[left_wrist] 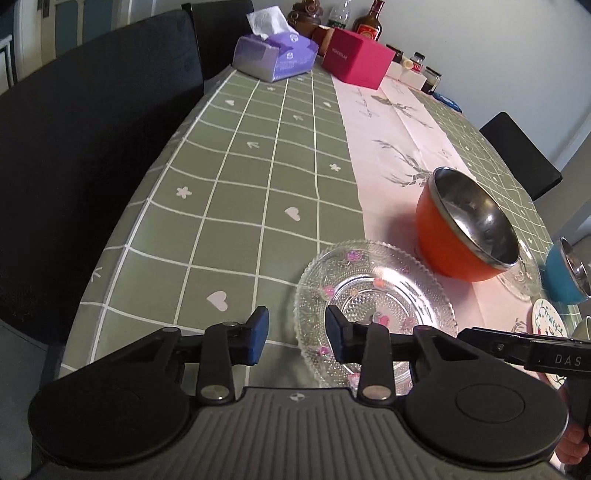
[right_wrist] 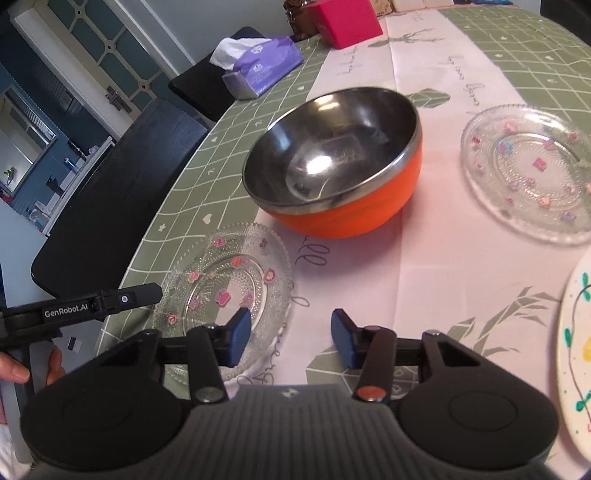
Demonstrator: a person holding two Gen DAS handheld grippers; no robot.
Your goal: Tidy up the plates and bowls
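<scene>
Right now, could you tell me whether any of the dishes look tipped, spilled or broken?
Nothing stands out: the orange bowl sits upright and empty, and both glass plates lie flat and unbroken on the table.

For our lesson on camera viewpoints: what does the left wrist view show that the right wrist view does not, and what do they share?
Only the left wrist view shows the blue bowl, the bottles and small jars at the table's far end, and the left gripper with its jaws apart over the near glass plate's rim.

Only the right wrist view shows the door and the right gripper, open and holding nothing.

Both show the orange bowl, the near glass plate, a second glass plate, the tissue box and the pink box.
</scene>
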